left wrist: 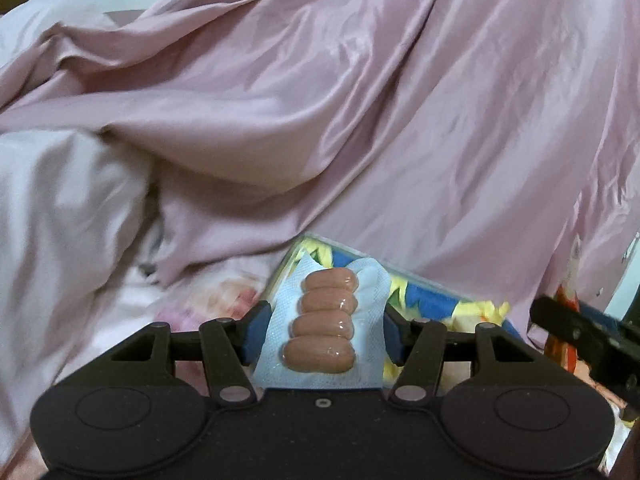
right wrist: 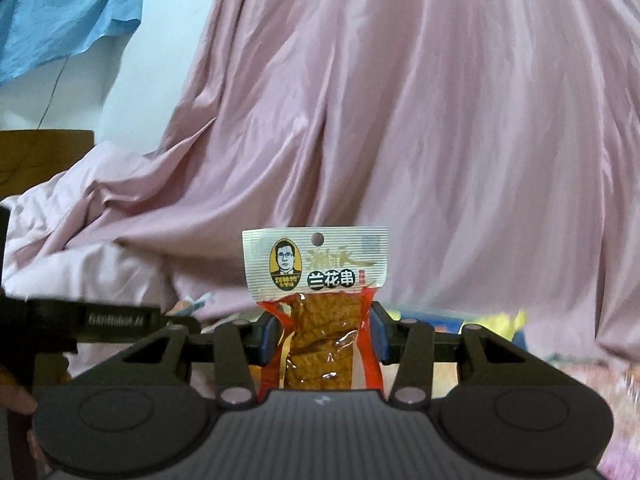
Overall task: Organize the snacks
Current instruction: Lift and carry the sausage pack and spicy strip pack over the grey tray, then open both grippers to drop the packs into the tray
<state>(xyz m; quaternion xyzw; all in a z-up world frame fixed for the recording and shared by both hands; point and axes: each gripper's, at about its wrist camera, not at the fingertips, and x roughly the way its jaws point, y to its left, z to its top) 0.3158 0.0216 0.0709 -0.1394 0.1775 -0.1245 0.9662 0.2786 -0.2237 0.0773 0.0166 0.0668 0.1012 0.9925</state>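
1. Low in the centre of the left wrist view, the left gripper is clamped on a pale blue sausage pack. Its blue pads press the pack's two side edges, and four small brown sausages stand stacked one above another between them.
2. Only this view shows the clear box just behind the pack, with blue and yellow wrappers inside. Its far edge tucks under the pink sheet that fills the upper frame.
3. At the right edge of the same view, a black bar of the right gripper comes in, with a bit of red packet beside it.
4. In the right wrist view, the right gripper is closed on a tofu snack packet, held upright in the lower centre. The pads grip its red-edged clear lower half, and the white header with printed characters rises above the fingers.
5. Only this view shows a blue cloth at the upper left and a brown cardboard box at the left edge.
6. The left gripper's black side bar shows at the left of the right wrist view.
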